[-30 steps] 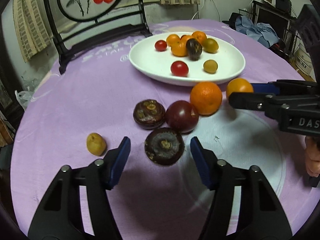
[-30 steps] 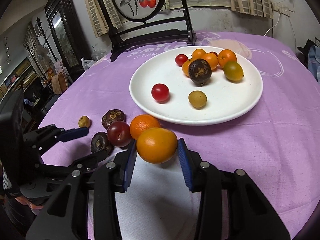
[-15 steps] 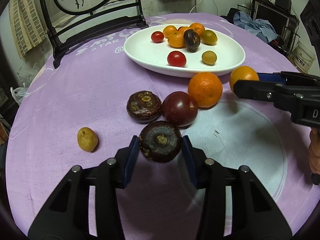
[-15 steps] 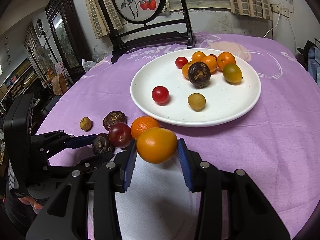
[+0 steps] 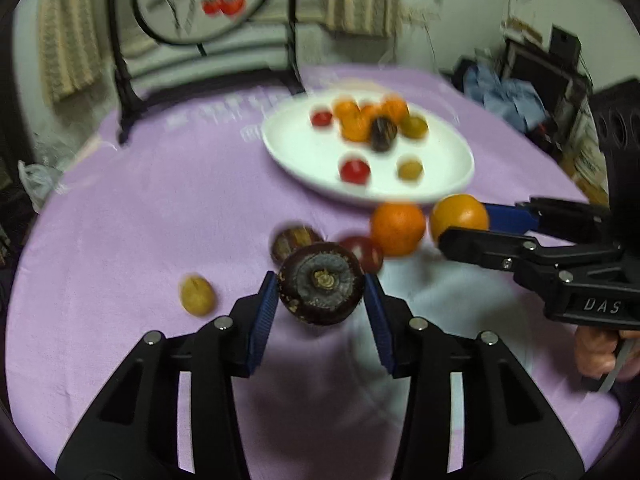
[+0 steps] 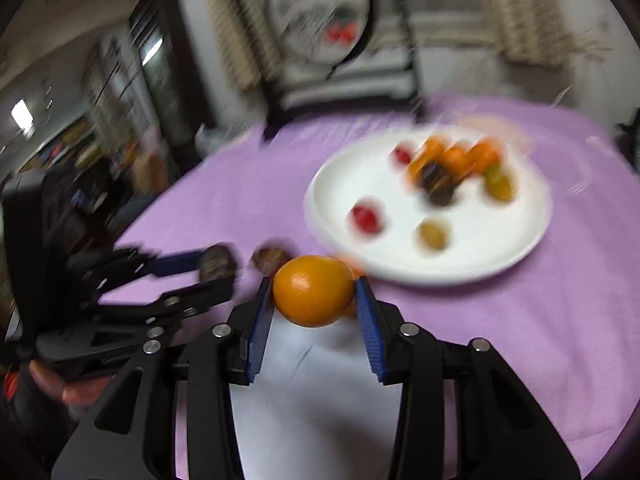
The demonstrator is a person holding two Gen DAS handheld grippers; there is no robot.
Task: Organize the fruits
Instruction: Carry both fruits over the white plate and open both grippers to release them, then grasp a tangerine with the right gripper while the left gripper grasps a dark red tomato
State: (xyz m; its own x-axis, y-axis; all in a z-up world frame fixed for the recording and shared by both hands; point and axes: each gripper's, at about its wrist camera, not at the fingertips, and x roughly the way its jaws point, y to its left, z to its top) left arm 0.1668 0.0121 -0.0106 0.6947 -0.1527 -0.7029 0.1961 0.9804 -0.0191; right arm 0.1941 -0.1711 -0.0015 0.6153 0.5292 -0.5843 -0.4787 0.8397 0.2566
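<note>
My left gripper (image 5: 321,300) is shut on a dark brown round fruit (image 5: 321,294) and holds it above the purple cloth. My right gripper (image 6: 314,294) is shut on an orange (image 6: 313,290), also lifted; it shows at the right of the left wrist view (image 5: 459,216). A white plate (image 5: 304,156) holds several small fruits beyond. On the cloth near me lie another orange (image 5: 397,228), a dark red fruit (image 5: 366,251), a second brown fruit (image 5: 292,240) and a small yellow fruit (image 5: 196,295). Both views are blurred.
The round table wears a purple cloth (image 5: 160,208). A black stand with a round painted screen (image 5: 204,0) rises at the table's far edge. Furniture and clutter (image 5: 532,76) stand beyond the table on the right.
My left gripper closed on the dark brown fruit and lifted it off the cloth. My right gripper, holding the orange throughout, has risen too. Both views now tilt up and blur.
</note>
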